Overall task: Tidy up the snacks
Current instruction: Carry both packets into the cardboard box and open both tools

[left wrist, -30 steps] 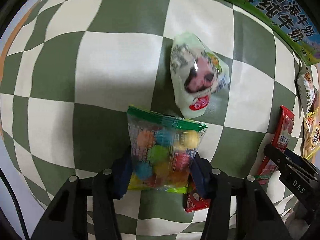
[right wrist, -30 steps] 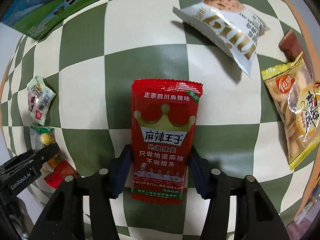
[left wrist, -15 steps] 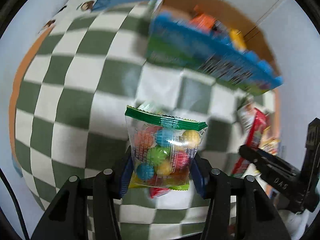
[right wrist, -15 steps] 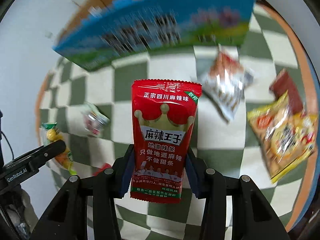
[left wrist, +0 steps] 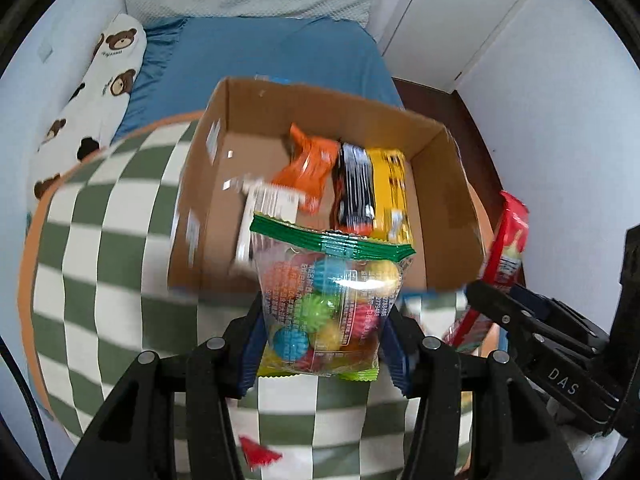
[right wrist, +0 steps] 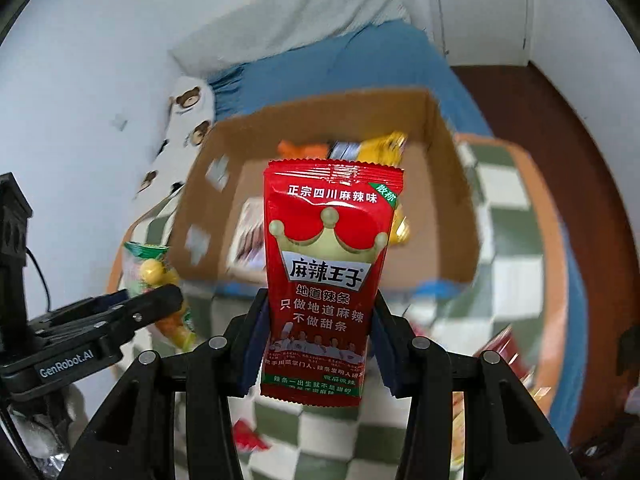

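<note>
Snacks are held in both hand-held grippers: the left hand-held gripper (left wrist: pixel 320 344) has its blue-padded fingers (left wrist: pixel 252 344) closed on the lower half of a clear plastic bag of coloured ball candies with a green top seal (left wrist: pixel 330 300), which stands upright between them, and the right hand-held gripper (right wrist: pixel 318 344) is clamped the same way on an upright red foil packet printed with a pale crown and Chinese text (right wrist: pixel 330 272). Both packs are raised in front of an open brown cardboard box (left wrist: pixel 448 216), which sits on a tabletop covered with a green and white checked cloth (left wrist: pixel 100 248). Inside the box lie an orange packet (left wrist: pixel 310 168), a black packet (left wrist: pixel 352 184) and a yellow packet (left wrist: pixel 390 192), side by side toward the far right, with a white-labelled pack (left wrist: pixel 264 208) to their left; motion blur makes their print unreadable. On the cloth near the grippers lies a small red wrapper (left wrist: pixel 258 456), and what may be more snack packs show blurred at the right edge of the right wrist view. Beyond the tabletop are a bed with a blue sheet (left wrist: pixel 260 52), a white bear-print pillow (left wrist: pixel 92 88) and a white door (left wrist: pixel 452 12).
</note>
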`<action>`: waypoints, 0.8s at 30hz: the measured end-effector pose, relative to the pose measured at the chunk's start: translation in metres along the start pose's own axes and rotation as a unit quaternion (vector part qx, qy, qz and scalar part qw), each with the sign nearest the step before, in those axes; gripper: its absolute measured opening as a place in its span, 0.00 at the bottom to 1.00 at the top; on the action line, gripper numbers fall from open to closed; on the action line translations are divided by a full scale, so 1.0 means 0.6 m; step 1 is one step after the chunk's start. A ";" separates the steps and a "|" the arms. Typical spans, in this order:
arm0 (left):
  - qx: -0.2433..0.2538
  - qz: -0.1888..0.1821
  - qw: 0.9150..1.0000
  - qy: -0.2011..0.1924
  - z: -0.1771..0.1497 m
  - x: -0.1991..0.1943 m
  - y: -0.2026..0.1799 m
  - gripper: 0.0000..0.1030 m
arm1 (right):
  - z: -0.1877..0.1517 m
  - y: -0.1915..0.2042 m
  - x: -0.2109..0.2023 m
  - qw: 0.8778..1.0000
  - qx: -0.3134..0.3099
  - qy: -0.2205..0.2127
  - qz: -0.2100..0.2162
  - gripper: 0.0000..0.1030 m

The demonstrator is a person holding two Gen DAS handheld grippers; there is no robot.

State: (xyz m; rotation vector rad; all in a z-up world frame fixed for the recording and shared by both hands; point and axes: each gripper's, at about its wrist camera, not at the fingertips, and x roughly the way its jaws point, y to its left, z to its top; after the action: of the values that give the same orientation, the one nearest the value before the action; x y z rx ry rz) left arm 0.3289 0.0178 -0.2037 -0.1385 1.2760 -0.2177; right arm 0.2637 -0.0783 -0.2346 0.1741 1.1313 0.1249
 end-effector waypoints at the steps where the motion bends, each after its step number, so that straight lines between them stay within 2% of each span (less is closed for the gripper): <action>1: 0.001 0.004 1.000 0.001 0.012 0.006 -0.001 0.47 | 0.020 -0.006 0.004 1.000 -0.001 -0.002 -0.010 0.48; 10: 0.003 0.046 0.999 0.026 0.131 0.116 0.009 0.47 | 0.137 -0.039 0.103 0.996 -0.019 0.021 -0.082 0.48; 23: -0.001 0.089 0.993 0.074 0.256 0.265 0.067 0.48 | 0.222 -0.078 0.243 0.990 -0.016 0.062 -0.124 0.48; 24: -0.001 0.097 0.992 0.078 0.263 0.274 0.073 0.48 | 0.228 -0.082 0.251 0.990 -0.012 0.066 -0.124 0.51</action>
State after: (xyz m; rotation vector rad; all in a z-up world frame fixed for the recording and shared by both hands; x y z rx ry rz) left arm 0.5285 0.0186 -0.3215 0.0019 1.4357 -0.0618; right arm 0.4520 -0.1084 -0.3216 0.0022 1.2731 -0.0725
